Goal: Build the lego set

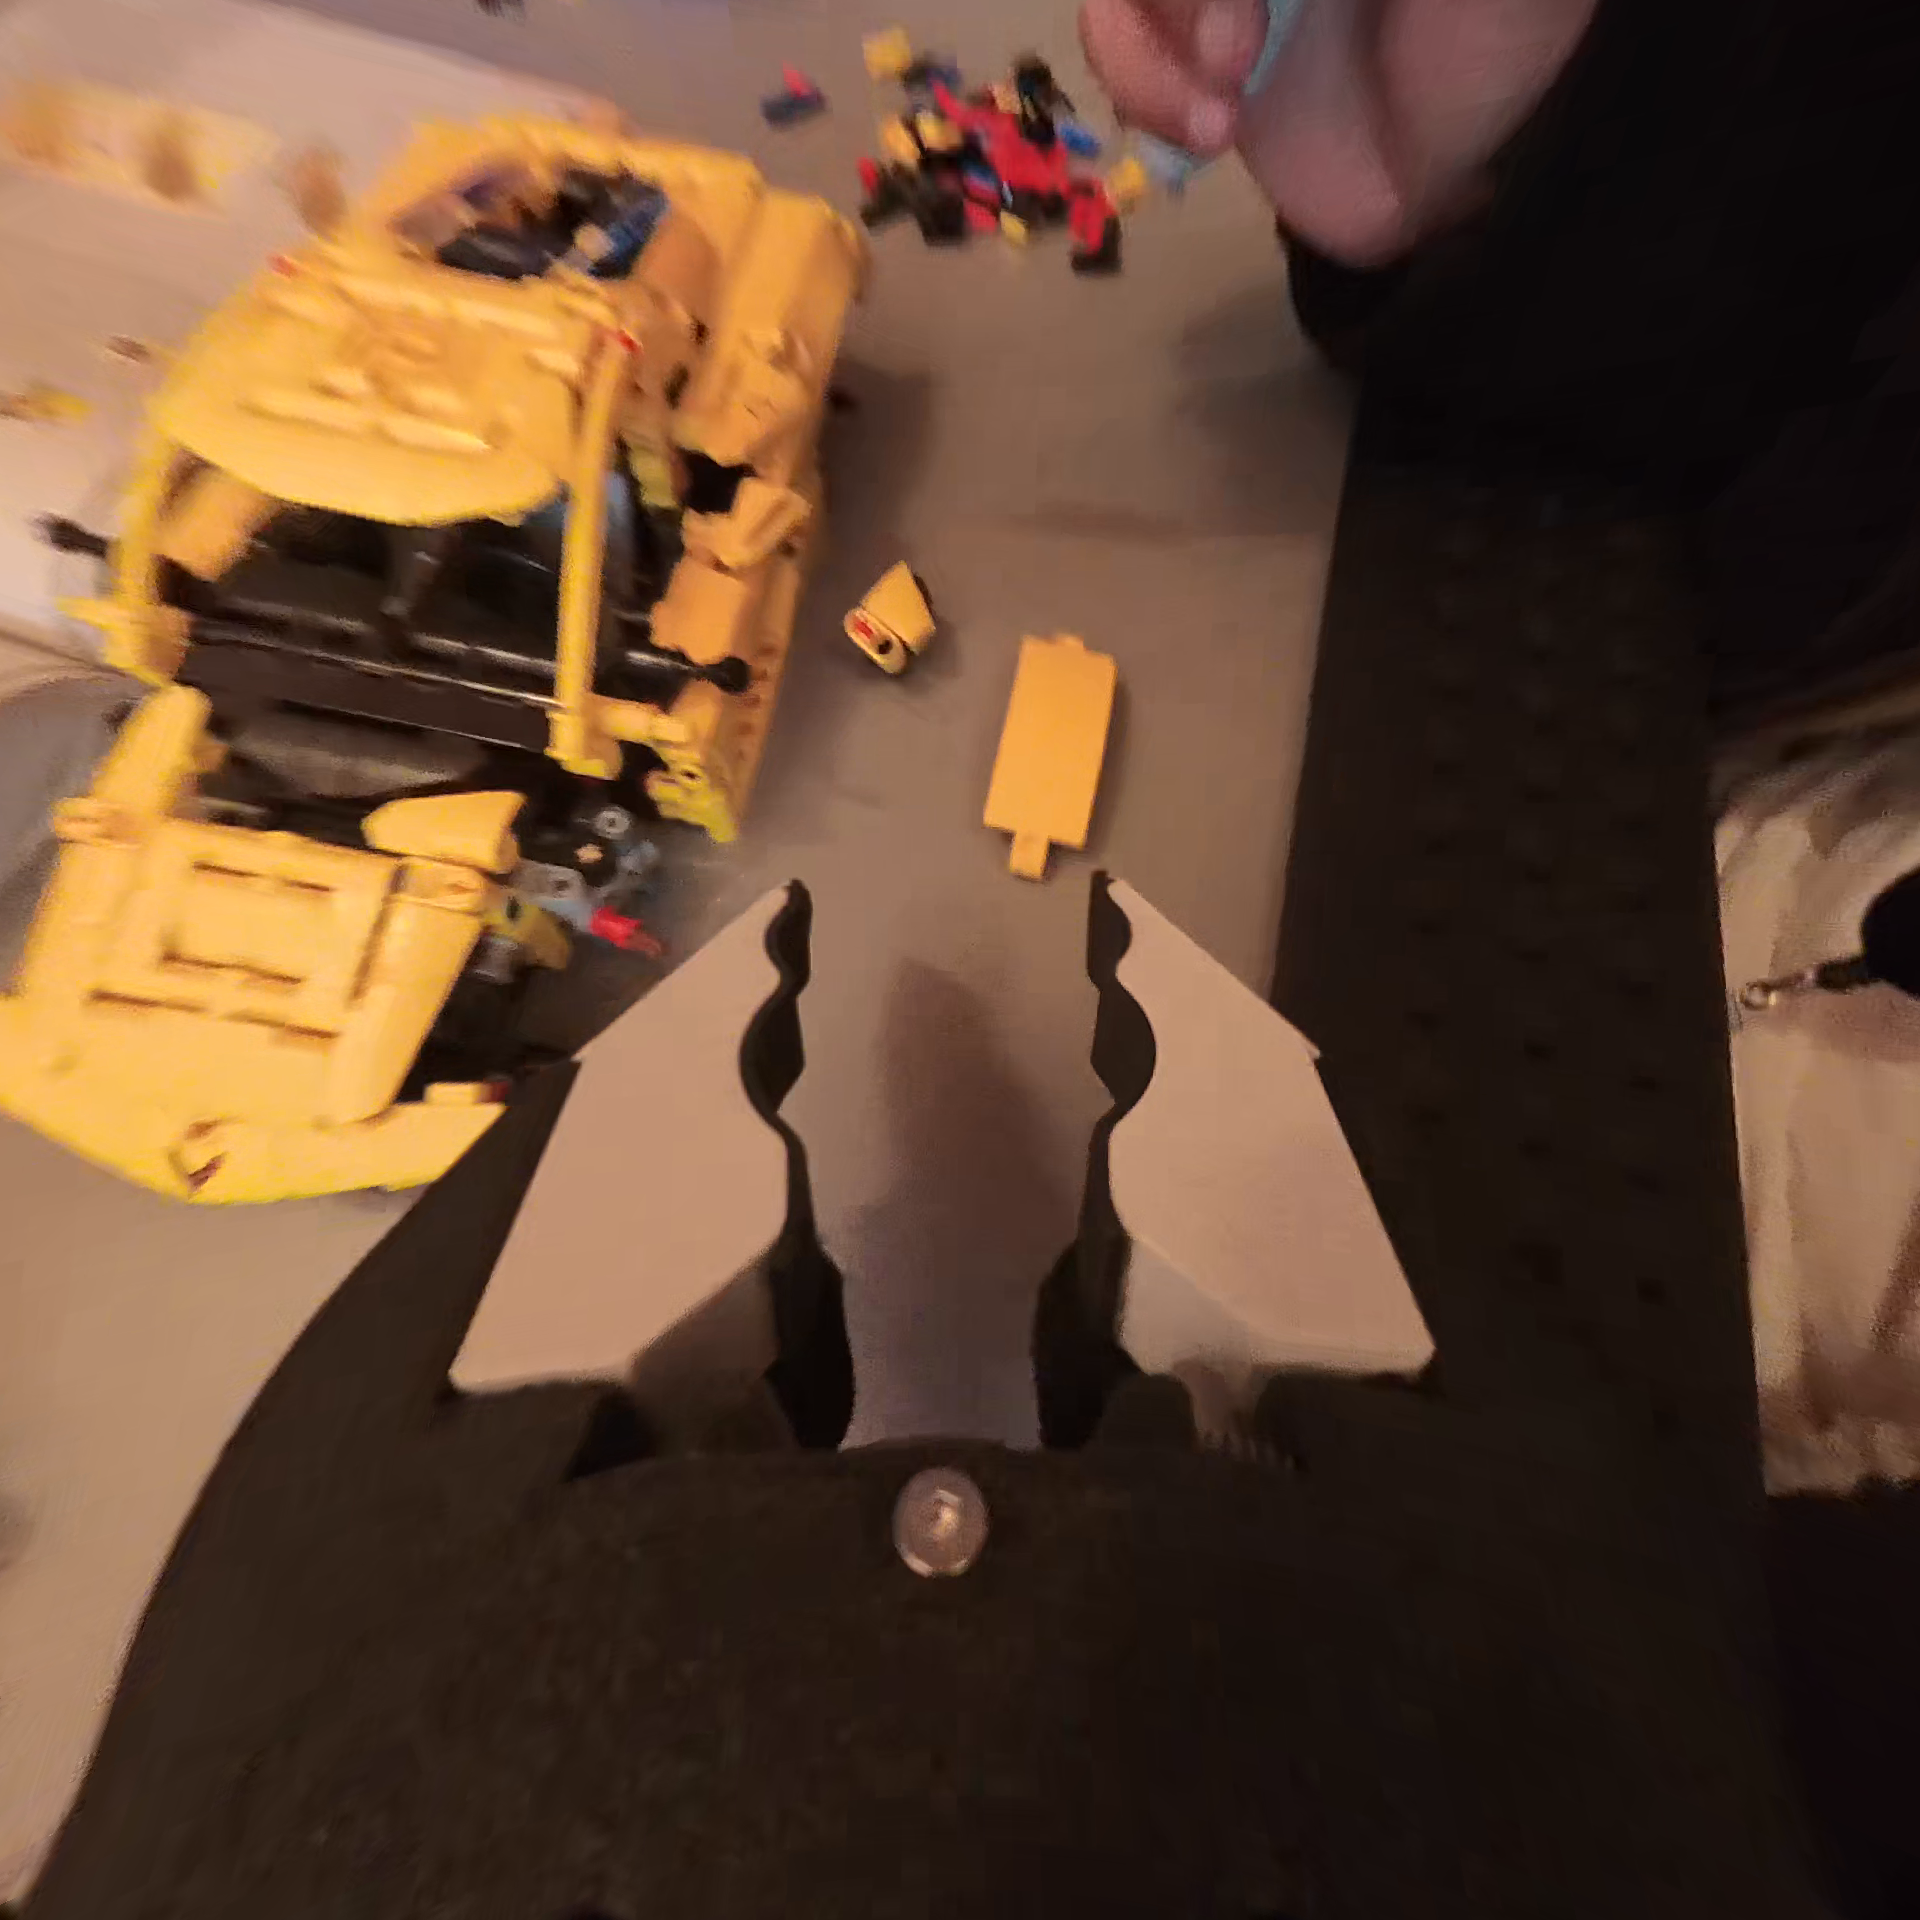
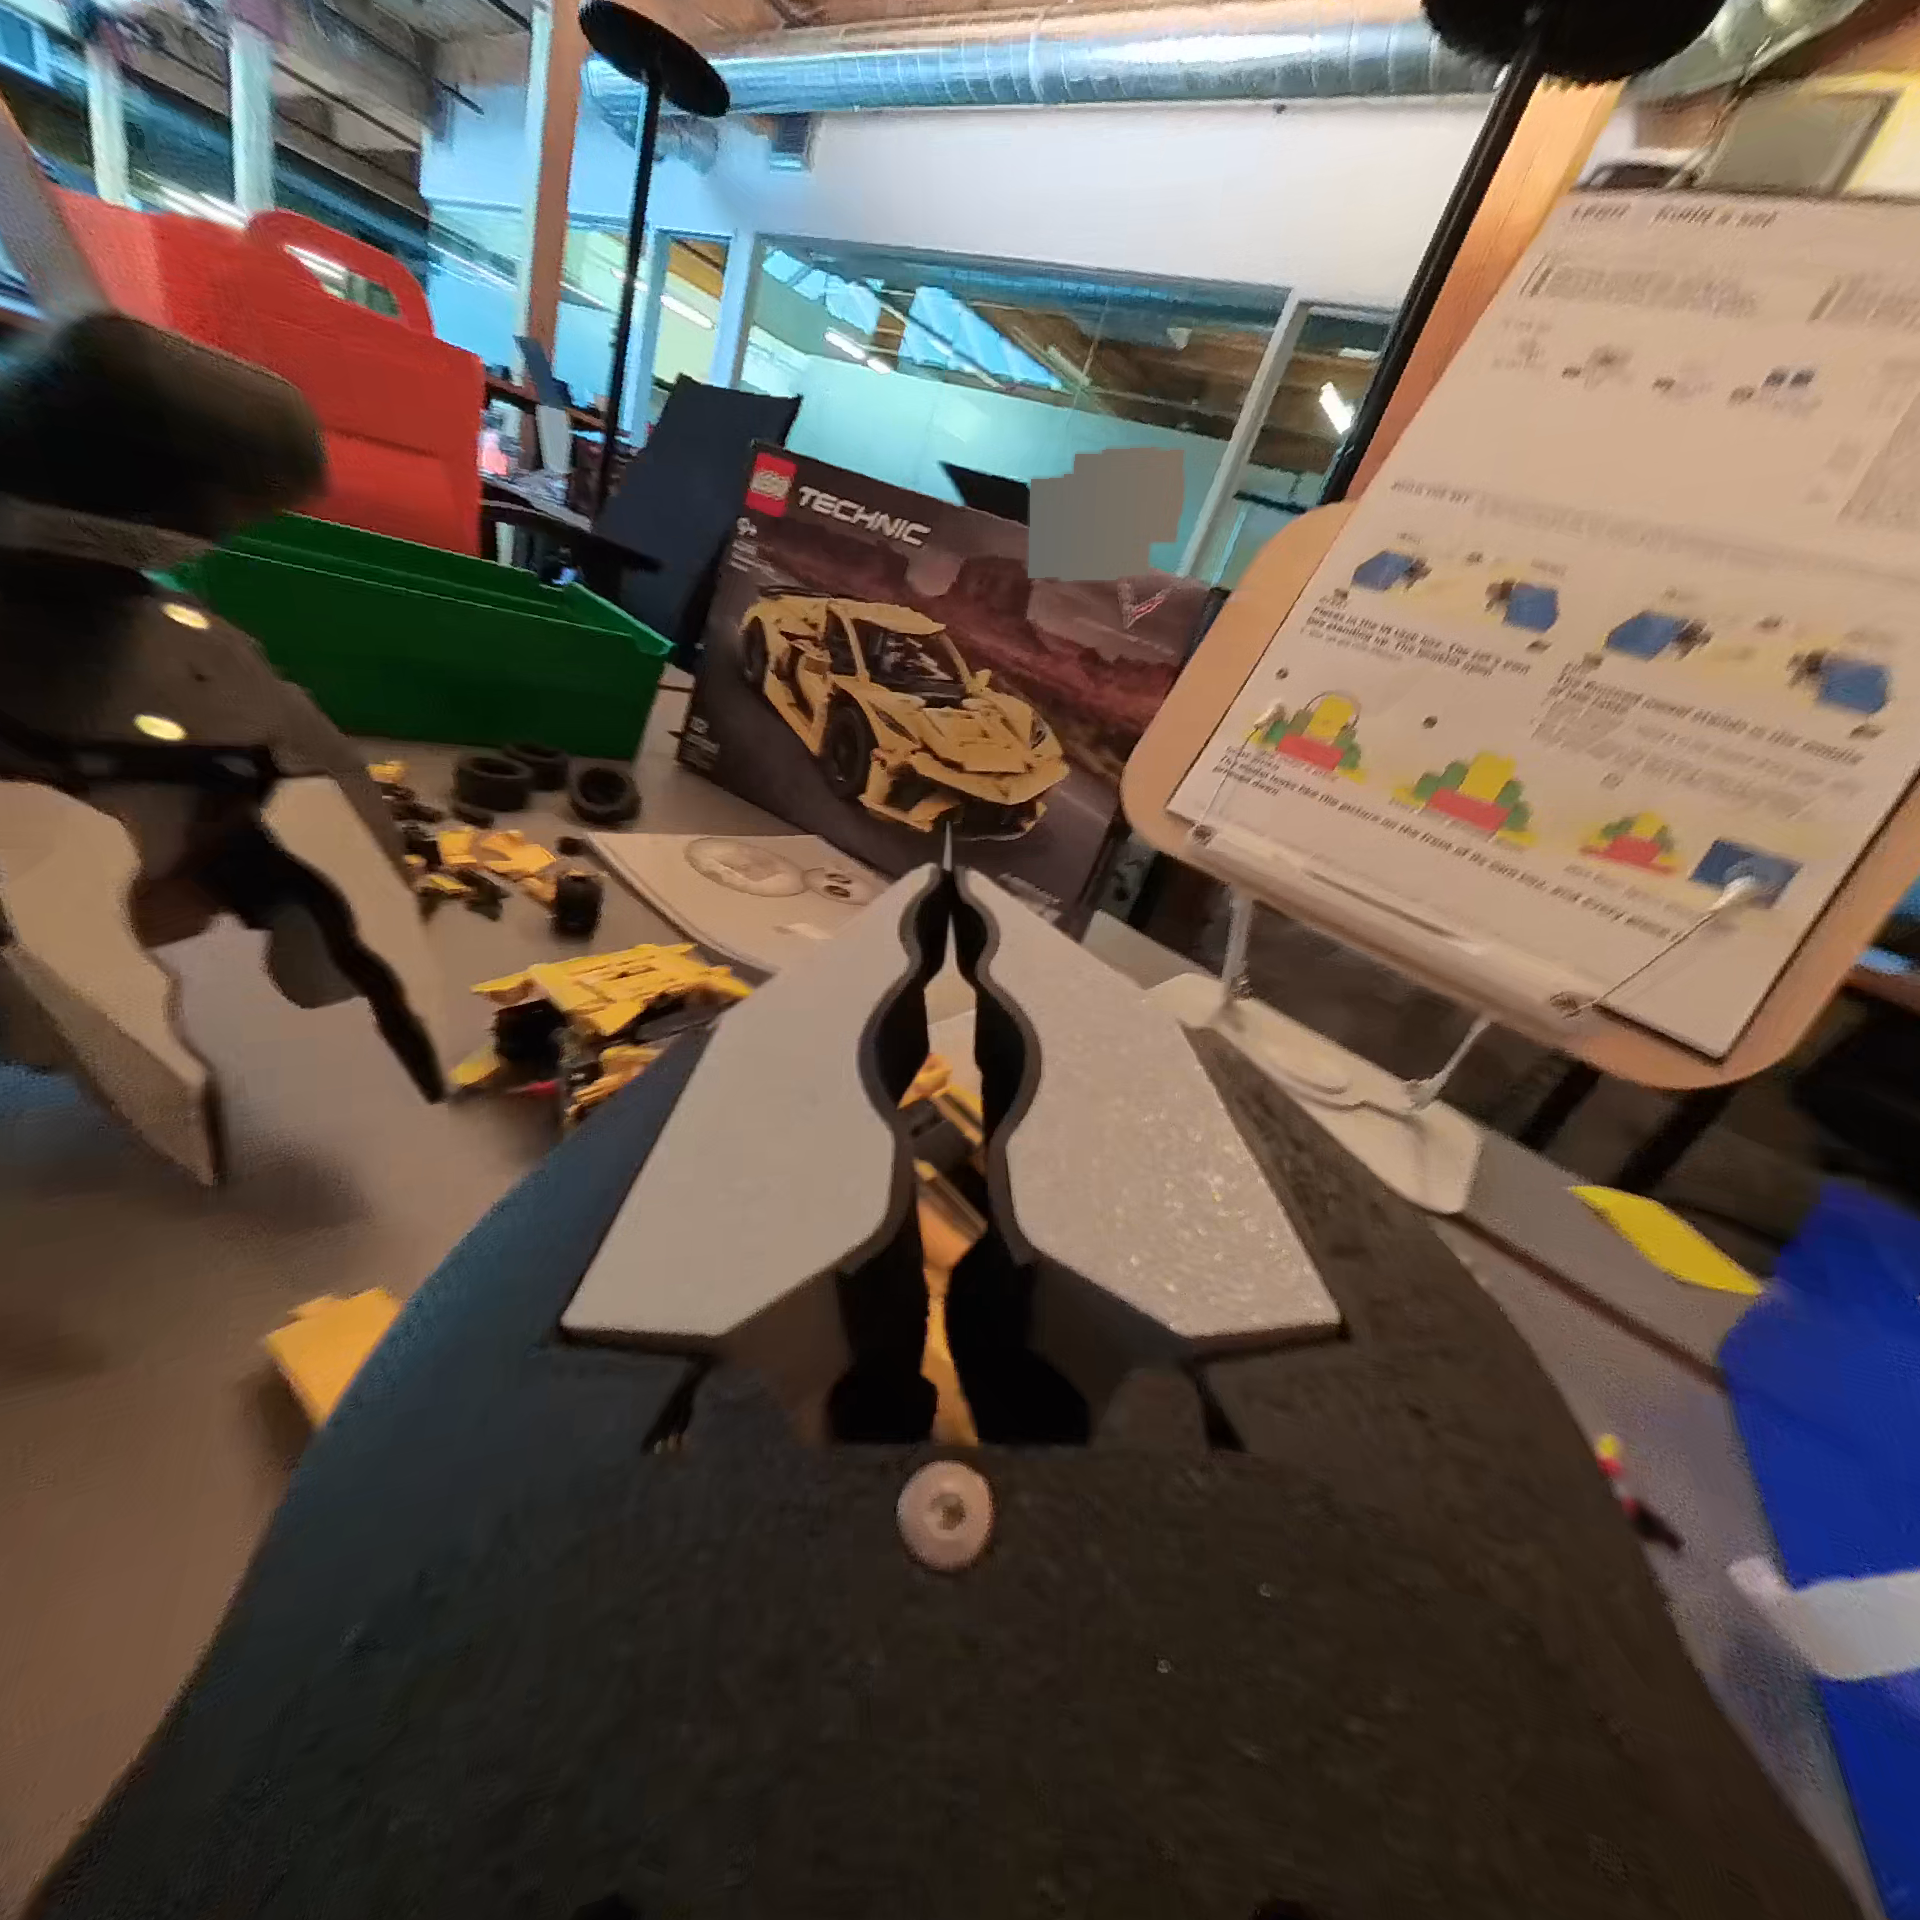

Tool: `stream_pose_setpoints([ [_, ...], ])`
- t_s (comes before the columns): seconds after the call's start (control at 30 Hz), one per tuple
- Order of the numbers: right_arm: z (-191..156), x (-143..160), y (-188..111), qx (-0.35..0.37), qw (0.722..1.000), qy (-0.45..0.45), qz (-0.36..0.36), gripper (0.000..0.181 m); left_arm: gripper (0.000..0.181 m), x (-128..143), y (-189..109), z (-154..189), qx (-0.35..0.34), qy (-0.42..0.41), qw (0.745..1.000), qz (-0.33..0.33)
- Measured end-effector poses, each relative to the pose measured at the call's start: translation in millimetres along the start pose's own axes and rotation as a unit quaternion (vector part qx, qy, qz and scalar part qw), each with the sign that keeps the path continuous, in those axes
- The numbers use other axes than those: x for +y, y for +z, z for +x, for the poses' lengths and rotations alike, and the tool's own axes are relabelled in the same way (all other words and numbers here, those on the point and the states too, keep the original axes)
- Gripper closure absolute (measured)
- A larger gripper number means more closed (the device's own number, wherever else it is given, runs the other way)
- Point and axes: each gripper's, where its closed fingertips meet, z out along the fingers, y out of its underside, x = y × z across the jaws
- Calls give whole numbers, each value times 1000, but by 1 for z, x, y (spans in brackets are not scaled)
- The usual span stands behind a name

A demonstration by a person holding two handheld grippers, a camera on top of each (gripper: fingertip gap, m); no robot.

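In the left wrist view a large, part-built yellow Lego car [image 1: 416, 623] lies on the grey table, blurred. My left gripper [image 1: 945, 904] is open and empty, just right of the car. A flat yellow panel [image 1: 1049, 753] lies right ahead of its tips, and a small yellow piece with a red spot [image 1: 888, 620] lies beyond. My right gripper [image 2: 948, 883] is shut above the table; a thin dark sliver pokes past its tips, and I cannot tell if it is held. Yellow car parts [image 2: 613, 987] lie below it. The left gripper [image 2: 322, 1122] also shows there, open.
A pile of loose red, yellow and black pieces [image 1: 987, 166] lies at the far side, near a hand [image 1: 1299, 104]. The set's box [image 2: 914, 675], a green bin [image 2: 447, 634], black tyres [image 2: 540, 779], a booklet [image 2: 748, 873] and an instruction sheet on a stand [image 2: 1558, 623] stand around.
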Motion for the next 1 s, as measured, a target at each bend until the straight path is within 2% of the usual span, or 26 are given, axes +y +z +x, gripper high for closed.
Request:
stream_pose_setpoints([
  [0.1, -13, 13, -19, -27, 999, 16, -35, 181, 128, 12, 11, 9, 33, 16, 999, -36],
  [0.27, -25, 13, -47, -25, 998, 26, -46, 181, 146, 23, 26, 17, 58, 35, 996, -55],
  [0.4, -22, 12, -48, -17, 999, 22, -41, 181, 159, 19, 33, 18, 57, 56, 996, -41],
  [0.7, -27, 12, -49, -29, 999, 17, -40, 181, 162, 14, 41, 16, 38, 86, 995, -40],
  [0.77, -25, 12, -49, -26, 999, 23, -40, 181, 173, 12, 44, 19, 43, 86, 995, -41],
  [0.9, -20, 10, -51, -17, 999, 33, -32, 181, 174, -3, 44, 19, 42, 42, 998, -13],
  [1.0, -13, 9, -53, -3, 999, 42, -28, 181, 174, -45, 24, 16, 66, -52, 994, 73],
])
